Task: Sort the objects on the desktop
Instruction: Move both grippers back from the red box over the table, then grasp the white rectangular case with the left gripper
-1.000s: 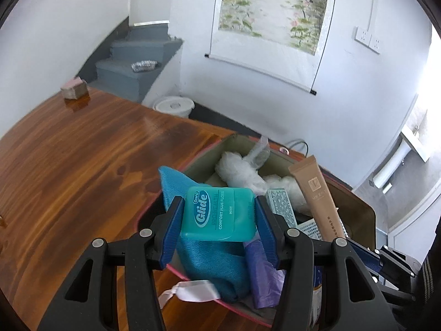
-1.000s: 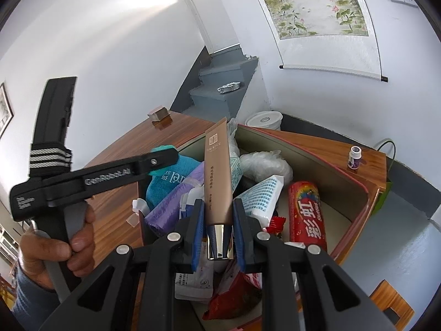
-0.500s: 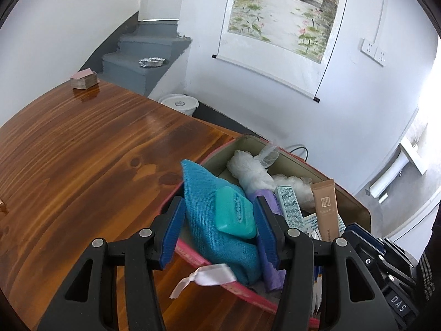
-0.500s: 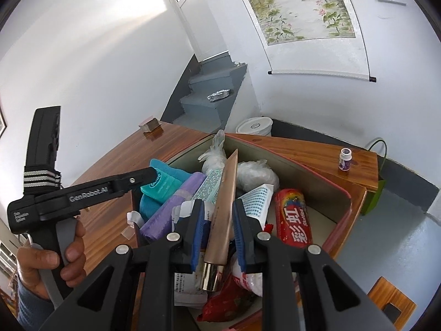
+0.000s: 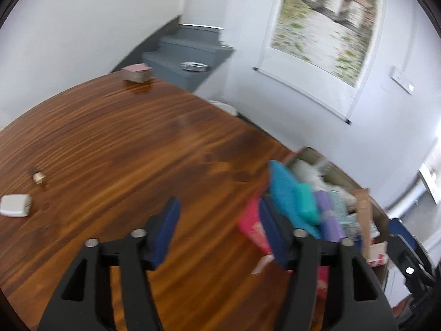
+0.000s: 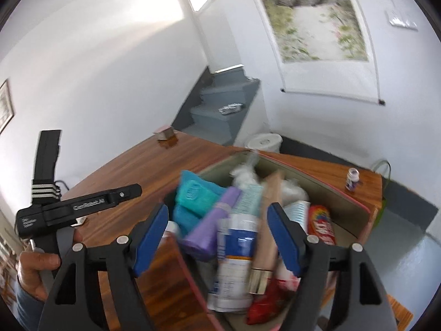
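Note:
An open box on the wooden table holds several toiletries. On a blue cloth inside it lies the teal floss case. My left gripper hangs over bare table to the left of the box, its jaws opening with nothing between them. My right gripper is above the box, jaws opening. The tan tube lies loose among the items close to the right finger, and no pad presses on it. A purple roll and a red packet also lie there.
A small white case and a tiny brown item sit at the table's left. A pink-topped block stands at the far edge. A little bottle stands behind the box. A person's hand grips the left tool.
The left gripper let go of the floss case, which now lies in the box, and swung left over the table. The right gripper opened and the tan tube dropped among the items.

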A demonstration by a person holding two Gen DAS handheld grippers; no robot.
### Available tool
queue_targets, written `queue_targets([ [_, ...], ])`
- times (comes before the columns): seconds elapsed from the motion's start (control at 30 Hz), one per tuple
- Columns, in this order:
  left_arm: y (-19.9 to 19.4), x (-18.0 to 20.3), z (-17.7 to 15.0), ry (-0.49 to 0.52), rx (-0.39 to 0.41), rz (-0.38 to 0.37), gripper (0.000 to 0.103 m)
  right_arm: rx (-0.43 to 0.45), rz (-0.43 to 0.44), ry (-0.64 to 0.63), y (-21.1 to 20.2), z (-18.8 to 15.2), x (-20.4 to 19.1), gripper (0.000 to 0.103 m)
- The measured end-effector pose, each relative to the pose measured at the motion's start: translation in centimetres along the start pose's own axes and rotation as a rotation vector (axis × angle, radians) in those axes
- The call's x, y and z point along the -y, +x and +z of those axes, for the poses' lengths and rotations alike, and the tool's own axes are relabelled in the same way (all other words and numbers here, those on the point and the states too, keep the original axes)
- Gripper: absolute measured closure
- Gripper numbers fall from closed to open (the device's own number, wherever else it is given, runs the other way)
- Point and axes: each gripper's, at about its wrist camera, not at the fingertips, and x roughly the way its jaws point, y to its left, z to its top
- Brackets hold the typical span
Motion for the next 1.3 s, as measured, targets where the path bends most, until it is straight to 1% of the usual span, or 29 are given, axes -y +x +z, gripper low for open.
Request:
queue_targets([
  [0.1,-0.8,-3.1,-0.3,-0.046,0.012,0.058,0.036,-0.016,0.043,-0.028,0.8,-0.1,-1.9,0.024],
  [0.2,-1.1,-6.6,-1.0,-0.103,0.002,0.135,0.035,-0.049,0.084,-0.054,1.8,-0.5,-3.7,0.024],
  [0.23,-1.0,-8.3,-1.3,-0.135,-0.011,0.175,0.035,-0.063,0.102,-0.067,2.3,-0.8,-4.5,0.024],
  [0.27,-0.8,-9.4,-1.5,-0.158,-0.023,0.198,0.035,-0.072,0.113,-0.077,2.5,-1.0,-5.0,0.024],
  [0.33,-0.6,-12.5,-2.1,-0.241,-0.047,0.242,0.035,-0.097,0.137,-0.103,3.2,-1.4,-6.2,0.024],
  [0.37,-0.6,-14.3,-2.5,-0.292,-0.053,0.264,0.035,-0.108,0.147,-0.114,3.5,-1.7,-6.7,0.024],
  [0.43,-0.6,-16.7,-3.1,-0.362,-0.057,0.308,0.035,-0.131,0.168,-0.138,4.2,-2.3,-7.8,0.024],
  [0.47,-0.7,-18.2,-3.3,-0.399,-0.057,0.347,0.035,-0.143,0.179,-0.150,4.5,-2.5,-8.2,0.024],
  [0.57,-1.2,-21.6,-4.3,-0.461,-0.050,0.430,0.035,-0.167,0.204,-0.175,5.5,-3.0,-9.1,0.024],
  [0.67,-1.4,-24.3,-4.8,-0.530,-0.050,0.477,0.035,-0.187,0.225,-0.181,6.5,-3.3,-9.8,0.024],
  [0.73,-1.5,-25.6,-5.0,-0.577,-0.044,0.502,0.035,-0.198,0.240,-0.181,7.2,-3.5,-10.0,0.024],
  [0.83,-1.3,-26.3,-5.3,-0.618,-0.033,0.527,0.035,-0.209,0.263,-0.180,7.8,-3.7,-10.3,0.024],
  [0.93,-0.6,-26.4,-5.2,-0.632,-0.037,0.551,0.035,-0.222,0.288,-0.176,8.6,-3.8,-10.3,0.023],
  [1.03,0.2,-26.7,-4.3,-0.659,-0.032,0.582,0.035,-0.233,0.306,-0.166,9.3,-3.9,-10.3,0.023],
  [1.17,0.1,-26.9,-3.6,-0.736,0.000,0.619,0.035,-0.242,0.327,-0.148,9.8,-4.0,-10.0,0.023],
  [1.23,0.2,-27.2,-3.4,-0.765,0.003,0.639,0.035,-0.247,0.340,-0.137,10.1,-4.0,-9.9,0.023],
  [1.3,0.4,-27.6,-3.3,-0.814,0.006,0.659,0.035,-0.251,0.352,-0.129,10.3,-4.0,-9.8,0.023],
])
